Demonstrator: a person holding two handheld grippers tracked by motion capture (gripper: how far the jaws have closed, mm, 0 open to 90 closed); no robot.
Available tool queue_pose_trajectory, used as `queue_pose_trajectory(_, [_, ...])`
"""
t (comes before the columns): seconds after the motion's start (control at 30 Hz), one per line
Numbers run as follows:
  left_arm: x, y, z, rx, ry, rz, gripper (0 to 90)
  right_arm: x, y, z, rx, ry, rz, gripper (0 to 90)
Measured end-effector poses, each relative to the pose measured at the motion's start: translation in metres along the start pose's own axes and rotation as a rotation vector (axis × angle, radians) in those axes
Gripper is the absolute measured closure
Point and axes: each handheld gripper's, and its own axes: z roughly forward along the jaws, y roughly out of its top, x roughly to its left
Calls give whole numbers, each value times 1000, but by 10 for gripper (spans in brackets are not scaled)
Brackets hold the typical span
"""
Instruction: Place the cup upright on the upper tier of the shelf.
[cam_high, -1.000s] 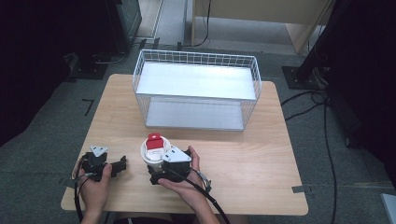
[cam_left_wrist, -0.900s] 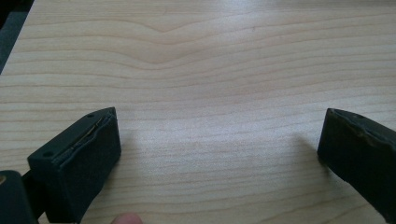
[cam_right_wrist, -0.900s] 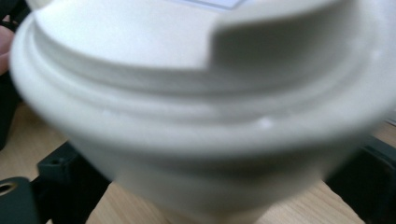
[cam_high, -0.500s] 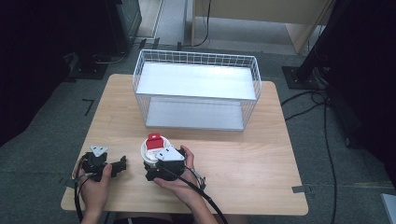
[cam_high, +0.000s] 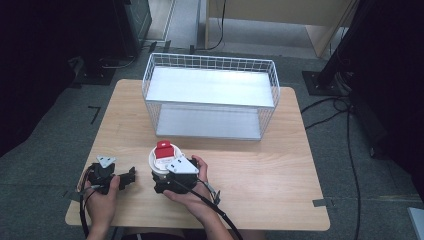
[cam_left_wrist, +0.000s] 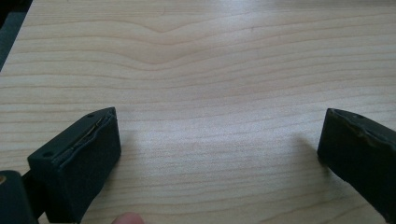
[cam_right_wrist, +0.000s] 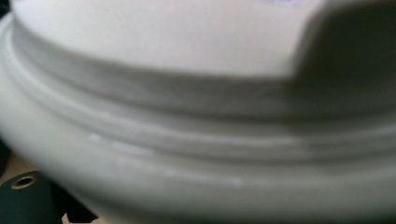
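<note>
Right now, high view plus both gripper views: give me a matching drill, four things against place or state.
Things:
1. wire basket
2. white round container
3. left tongs
4. red piece

Place or state:
A. on top of the white container
B. open, bare wood between the jaws
C. far half of the table, nothing inside
D. near edge of the table, at the right tongs

Pairs: 1-C, 2-D, 3-B, 4-A

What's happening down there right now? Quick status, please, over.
Left gripper open, resting on the table. Right gripper jaws just closing against the white bowl with the red item. Wire basket beyond, path clear.
</note>
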Motion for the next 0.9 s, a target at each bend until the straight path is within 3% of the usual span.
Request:
queue_pose_trajectory(0.4, [0, 0, 0, 2, -1, 1, 0, -12, 33, -26, -73, -23, 6, 95])
queue_pose_trajectory(0.9, [0, 0, 0, 2, -1, 1, 0, -41, 76, -48, -144, -105, 19, 95])
